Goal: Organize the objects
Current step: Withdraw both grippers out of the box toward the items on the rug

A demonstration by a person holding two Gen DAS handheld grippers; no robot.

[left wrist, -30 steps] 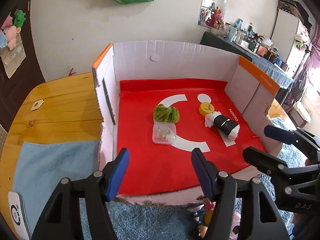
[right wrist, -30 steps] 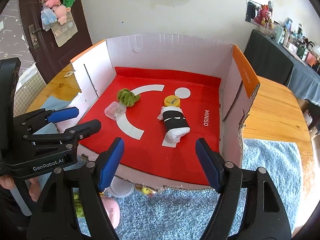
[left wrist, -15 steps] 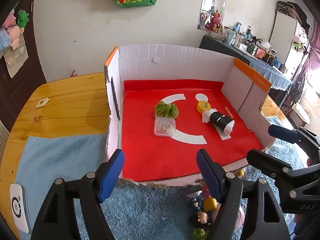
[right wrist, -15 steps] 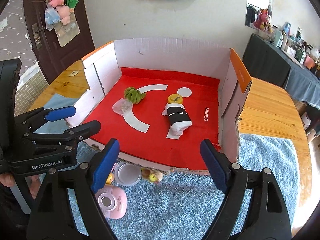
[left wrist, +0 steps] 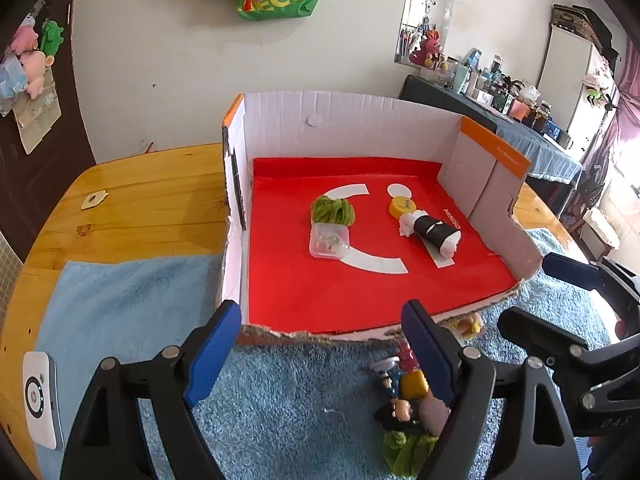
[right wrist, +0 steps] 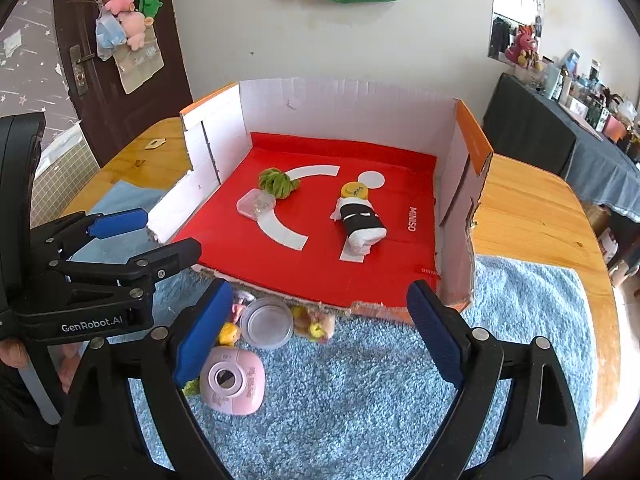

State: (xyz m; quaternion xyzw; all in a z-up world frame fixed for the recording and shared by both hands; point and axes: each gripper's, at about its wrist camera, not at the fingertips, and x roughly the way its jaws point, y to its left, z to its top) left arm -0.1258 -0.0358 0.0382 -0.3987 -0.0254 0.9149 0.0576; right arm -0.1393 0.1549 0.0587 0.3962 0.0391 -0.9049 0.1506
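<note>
**Ana:** How far along are you?

**Me:** Partway, I'm judging. Nearest to me, I'm holding the left hand-held gripper (left wrist: 320, 350) wide open with nothing in it, and I'm holding the right hand-held gripper (right wrist: 318, 334) just as wide and just as empty. Both are hovering over the blue rug (right wrist: 360, 392) on the bench (right wrist: 532, 216), short of the box.

**Ana:** What's waiting to go in?

**Me:** A loose cluster is lying on the rug just outside the box's torn front edge: a pink camera (right wrist: 234, 382), a round clear lid (right wrist: 267, 323), some small figures (left wrist: 404, 392) and a green fuzzy thing (left wrist: 404, 446). Those are looking like the remaining work.

**Ana:** And inside?

**Me:** The box (right wrist: 340, 116) is sitting open-fronted with a red liner (right wrist: 320, 256). On it I'm seeing four things: a small clear case (right wrist: 256, 204) touching a green scrunchie (right wrist: 277, 183) on the left, and on the right a black-and-white roll (right wrist: 360, 222) with a yellow cap (right wrist: 355, 190) touching its far end. The case is holding small bits I cannot make out.

**Ana:** Anything else?

**Me:** A white device (left wrist: 40, 394) is lying on the rug, well left of the box.
</note>
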